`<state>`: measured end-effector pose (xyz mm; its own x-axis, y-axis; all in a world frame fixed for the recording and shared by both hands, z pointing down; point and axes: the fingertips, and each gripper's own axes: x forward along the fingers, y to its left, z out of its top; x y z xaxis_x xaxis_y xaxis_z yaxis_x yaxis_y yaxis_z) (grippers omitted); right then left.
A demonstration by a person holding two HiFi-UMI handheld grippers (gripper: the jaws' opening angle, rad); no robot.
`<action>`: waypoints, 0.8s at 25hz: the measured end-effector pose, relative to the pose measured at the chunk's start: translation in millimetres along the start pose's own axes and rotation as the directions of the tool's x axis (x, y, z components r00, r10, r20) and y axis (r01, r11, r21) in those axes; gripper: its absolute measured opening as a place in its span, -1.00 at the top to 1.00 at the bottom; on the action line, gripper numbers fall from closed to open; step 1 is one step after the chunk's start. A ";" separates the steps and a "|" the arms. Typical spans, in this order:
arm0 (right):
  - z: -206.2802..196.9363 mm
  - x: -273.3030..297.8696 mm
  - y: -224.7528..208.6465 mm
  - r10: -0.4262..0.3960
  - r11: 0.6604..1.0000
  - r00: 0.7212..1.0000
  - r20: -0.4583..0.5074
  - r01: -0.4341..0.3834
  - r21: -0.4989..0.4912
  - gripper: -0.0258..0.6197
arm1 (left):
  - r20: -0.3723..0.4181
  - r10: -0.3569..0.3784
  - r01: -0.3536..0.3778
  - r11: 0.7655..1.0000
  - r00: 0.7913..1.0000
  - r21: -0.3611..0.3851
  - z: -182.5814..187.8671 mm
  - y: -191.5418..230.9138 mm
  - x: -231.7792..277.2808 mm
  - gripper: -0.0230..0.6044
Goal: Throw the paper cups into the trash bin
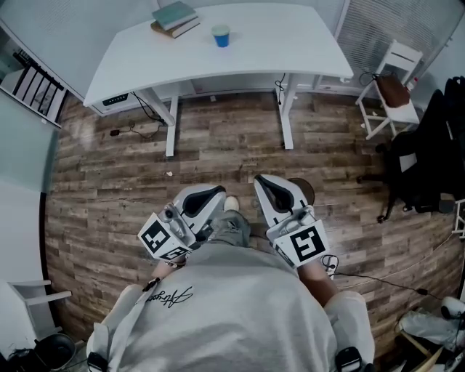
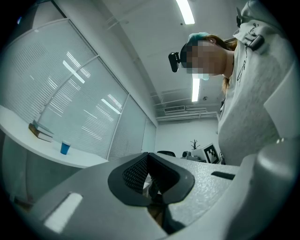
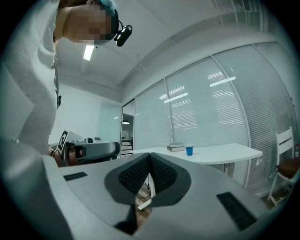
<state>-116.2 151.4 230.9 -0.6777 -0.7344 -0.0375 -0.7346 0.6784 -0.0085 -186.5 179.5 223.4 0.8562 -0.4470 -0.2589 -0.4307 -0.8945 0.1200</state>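
Wood flooring (image 1: 109, 196) lies between the person (image 1: 232, 312) and the white desk (image 1: 276, 51), where a blue paper cup (image 1: 221, 35) stands well ahead of both jaws. Left gripper (image 1: 207, 196) and right gripper (image 1: 265, 183) show jaws pressed together, empty. Best spread one pair before reaching; a dark tub (image 1: 54, 352) behind the left jaws may be the bin.

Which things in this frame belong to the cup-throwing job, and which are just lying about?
Job:
- blue paper cup on the white desk
- left gripper and right gripper, fingers shut, both empty
- dark round container at lower left, possibly the bin

Lying about:
- stacked books beside the cup
- white chair
- floor cables
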 end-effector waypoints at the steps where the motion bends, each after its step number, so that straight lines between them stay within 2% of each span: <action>1: 2.2 6.7 -4.4 -0.001 1.000 1.000 0.012 0.001 -0.008 0.89 | -0.001 -0.004 0.004 1.000 1.000 0.003 0.9 6.7 2.4 0.92; 9: 8.1 72.3 -32.0 0.017 1.000 1.000 -0.001 -0.017 -0.004 0.89 | -0.002 -0.003 0.003 1.000 1.000 0.015 14.1 76.9 13.4 0.92; 16: 8.2 134.5 -71.4 -0.013 1.000 1.000 -0.025 0.013 -0.002 0.89 | -0.002 0.003 -0.003 1.000 1.000 0.008 25.0 149.3 28.3 0.92; 20: 11.7 167.5 -86.5 -0.014 1.000 1.000 -0.007 0.014 0.024 0.89 | -0.004 -0.011 0.011 1.000 1.000 0.002 32.2 184.5 40.1 0.92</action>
<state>-165.8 -30.0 213.6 -0.6674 -0.7440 -0.0306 -0.7433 0.6681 -0.0331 -240.8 -3.1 204.3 0.8620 -0.4372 -0.2566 -0.4217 -0.8993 0.1157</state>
